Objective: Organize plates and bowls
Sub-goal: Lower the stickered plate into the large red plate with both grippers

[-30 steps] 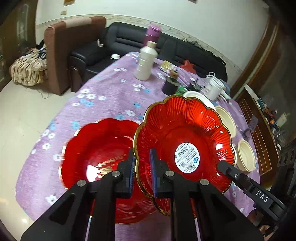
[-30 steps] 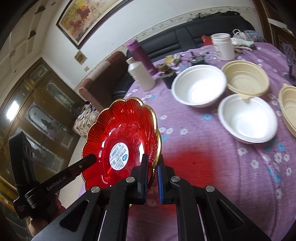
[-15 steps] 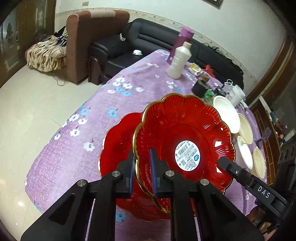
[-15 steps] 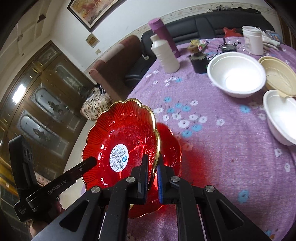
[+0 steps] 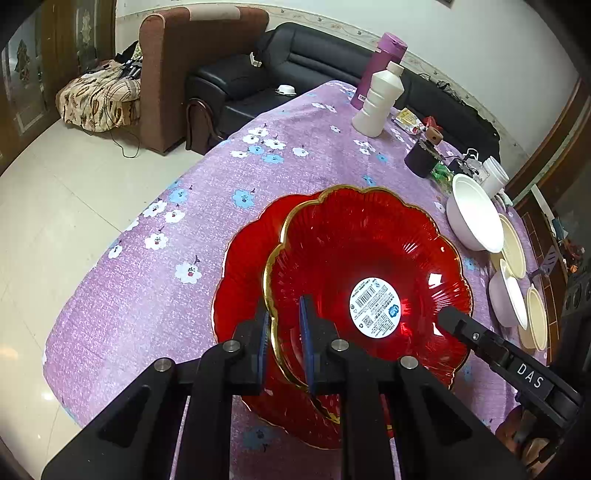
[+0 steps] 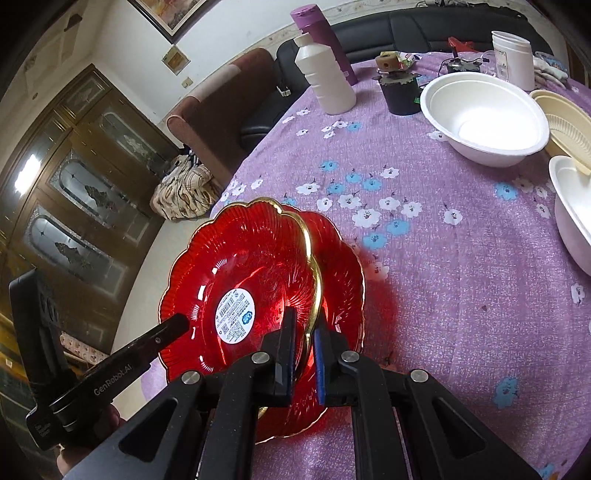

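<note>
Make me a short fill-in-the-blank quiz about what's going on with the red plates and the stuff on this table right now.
1. Both grippers clamp the rim of the upper red plate, held over a second ____ plate on the table.
2. The round sticker in the held plate bears a ____.
3. The tall white bottle stands in front of a ____ flask.

Missing words: red; barcode; purple

red plates [image 5: 369, 258]: 2 | bowls [image 6: 484, 114]: 4 | bottles [image 5: 380, 99]: 2
</note>
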